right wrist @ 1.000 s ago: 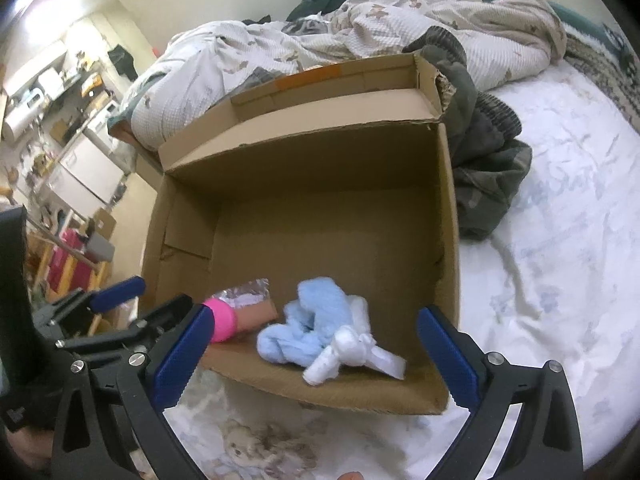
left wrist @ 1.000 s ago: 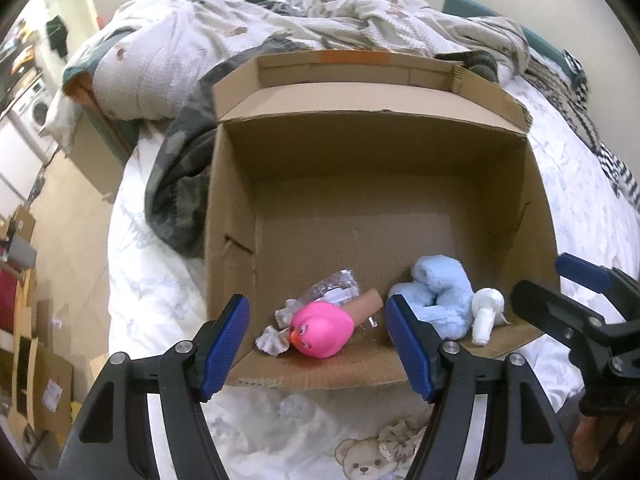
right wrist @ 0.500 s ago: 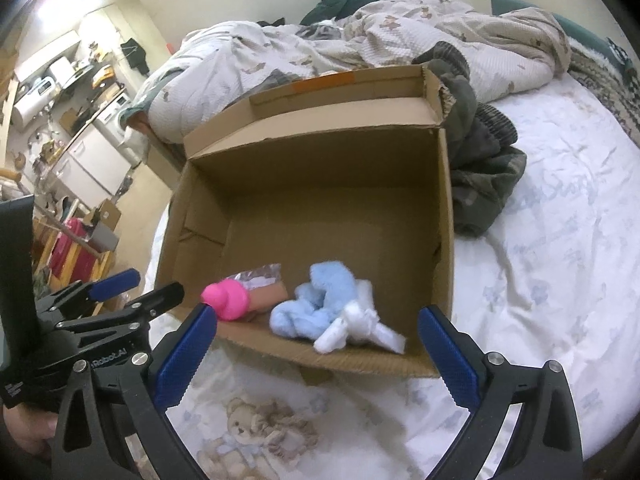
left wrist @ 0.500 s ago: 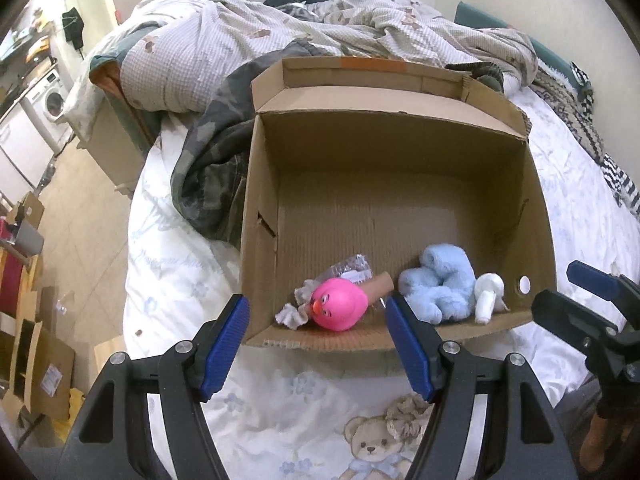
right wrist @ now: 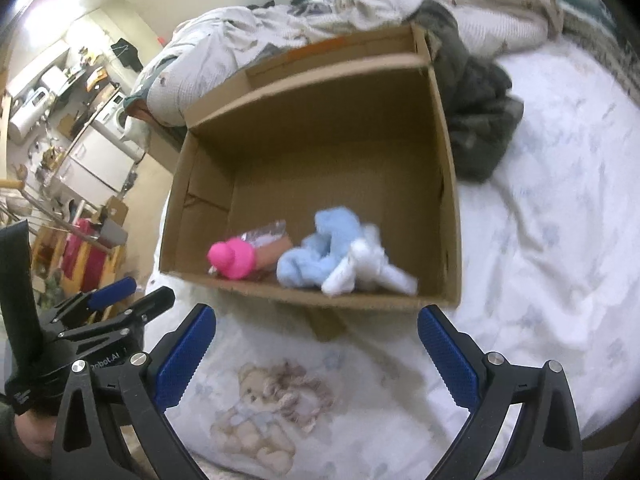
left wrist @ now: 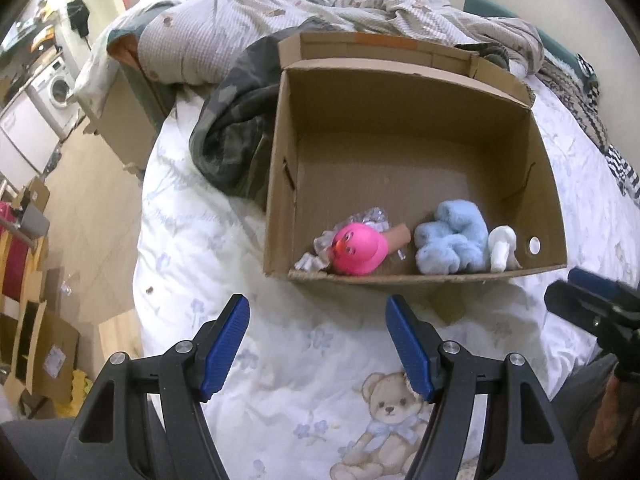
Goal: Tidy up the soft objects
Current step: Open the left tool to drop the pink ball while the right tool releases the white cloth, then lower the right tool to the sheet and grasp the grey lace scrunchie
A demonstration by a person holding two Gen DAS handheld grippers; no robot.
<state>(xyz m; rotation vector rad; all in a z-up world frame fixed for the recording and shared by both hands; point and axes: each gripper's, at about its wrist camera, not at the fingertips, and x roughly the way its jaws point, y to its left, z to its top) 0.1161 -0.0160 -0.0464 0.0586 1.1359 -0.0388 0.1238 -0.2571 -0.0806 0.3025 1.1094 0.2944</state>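
Beside the box (left wrist: 276,184) lies a crumpled blanket (left wrist: 236,136); both grippers, left (left wrist: 318,346) and right (right wrist: 316,354), hover spread, empty.

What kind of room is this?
Probably a bedroom in a small home: a bed sheet with teddy bears, a rumpled quilt, and a washing machine nearby.

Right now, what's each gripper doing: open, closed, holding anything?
Left gripper: open, holding nothing, above the bedsheet.
Right gripper: open, holding nothing.
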